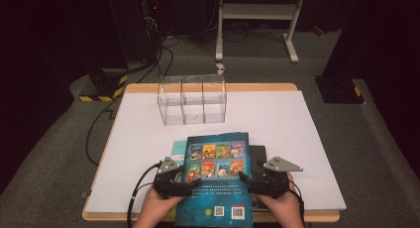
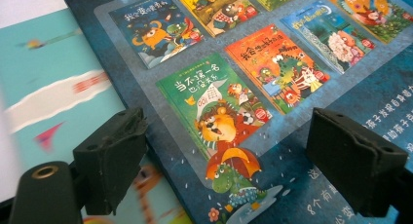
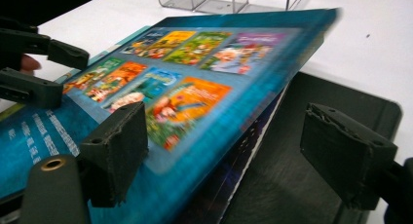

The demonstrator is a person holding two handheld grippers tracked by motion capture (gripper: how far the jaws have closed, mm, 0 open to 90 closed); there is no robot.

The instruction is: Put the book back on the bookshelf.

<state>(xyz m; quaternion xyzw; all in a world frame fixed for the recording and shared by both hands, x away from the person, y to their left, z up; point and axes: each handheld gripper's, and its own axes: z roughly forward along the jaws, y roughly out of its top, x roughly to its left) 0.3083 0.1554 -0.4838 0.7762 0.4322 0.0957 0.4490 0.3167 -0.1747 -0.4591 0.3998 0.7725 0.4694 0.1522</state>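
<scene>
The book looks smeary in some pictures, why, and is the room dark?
In the right gripper view the blue book is blurred along its far edge and cover pictures. In the left gripper view its cover is sharp, but the teal book beside it smears. In the high view the table is bright and the room behind is dark.

free: table right (image 1: 297, 119) | blocked: clear organizer (image 1: 192, 105) (far edge), book (image 1: 218, 188) centre

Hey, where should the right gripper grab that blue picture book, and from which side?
Grip the blue picture book by its raised right edge, coming from the right. That edge looks tilted up off the black book beneath, so one jaw of the right gripper can probably slip under it.
</scene>
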